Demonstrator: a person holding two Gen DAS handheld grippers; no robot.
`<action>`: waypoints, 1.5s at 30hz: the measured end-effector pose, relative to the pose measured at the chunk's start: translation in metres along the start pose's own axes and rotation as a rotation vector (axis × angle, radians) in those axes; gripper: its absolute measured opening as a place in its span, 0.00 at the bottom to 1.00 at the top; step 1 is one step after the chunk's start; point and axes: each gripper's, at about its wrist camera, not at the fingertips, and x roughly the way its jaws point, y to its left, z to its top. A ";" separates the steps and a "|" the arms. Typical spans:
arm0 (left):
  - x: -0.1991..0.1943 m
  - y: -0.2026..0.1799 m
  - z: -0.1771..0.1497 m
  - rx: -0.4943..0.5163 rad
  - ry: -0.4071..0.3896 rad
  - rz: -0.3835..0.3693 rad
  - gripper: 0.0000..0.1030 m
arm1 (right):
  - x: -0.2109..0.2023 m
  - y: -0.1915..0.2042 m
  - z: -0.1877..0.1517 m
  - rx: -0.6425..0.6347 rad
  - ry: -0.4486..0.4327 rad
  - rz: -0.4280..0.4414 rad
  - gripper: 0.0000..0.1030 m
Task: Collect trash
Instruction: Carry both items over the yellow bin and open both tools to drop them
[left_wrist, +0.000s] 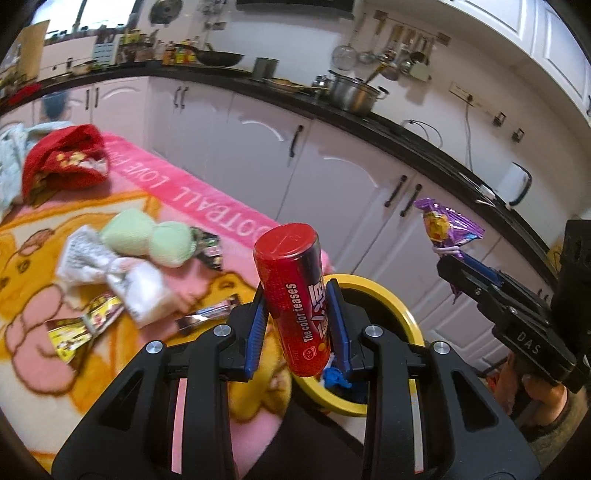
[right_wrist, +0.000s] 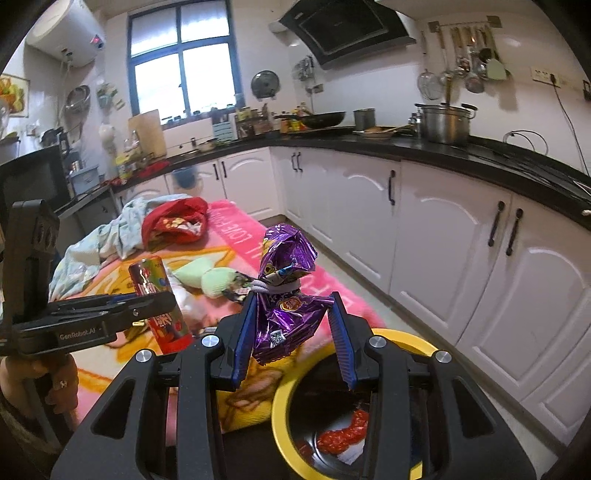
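Both pairs of fingers were occupied: the left gripper (left_wrist: 298, 317) had its blue pads closed to the width of a red snack tube (left_wrist: 295, 295), pinching it near its lower half so that the tube stood tilted with its cap leaning away from the camera, while the right gripper (right_wrist: 291, 325) stood noticeably wider, a crinkled purple wrapper (right_wrist: 284, 291) sitting between its fingers and touching the left pad; whether the right pad pressed it could not be told for sure. Just below and beyond both sets of fingers sat the yellow-rimmed bin (right_wrist: 402, 336), already holding some red scraps (right_wrist: 343, 435) at its bottom. The step in hand looked like carrying two pieces to the bin, with the drop not yet made. The next move likely called for bringing each piece squarely over the bin mouth and spreading the fingers, the tube first, since it hung partly over the rim. Farther beyond the left fingers, on the pink blanket (left_wrist: 207, 206), lay more litter: green balls (left_wrist: 147, 236), white crumpled paper (left_wrist: 110, 273), and a yellow wrapper (left_wrist: 81, 328).
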 end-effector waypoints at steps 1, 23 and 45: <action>0.001 -0.003 0.000 0.006 0.002 -0.006 0.23 | -0.001 -0.002 -0.001 0.004 -0.002 -0.003 0.36; 0.094 -0.074 -0.013 0.100 0.150 -0.157 0.23 | -0.007 -0.079 -0.043 0.129 0.079 -0.147 0.36; 0.162 -0.077 -0.014 0.120 0.312 -0.209 0.23 | 0.044 -0.103 -0.098 0.204 0.264 -0.154 0.37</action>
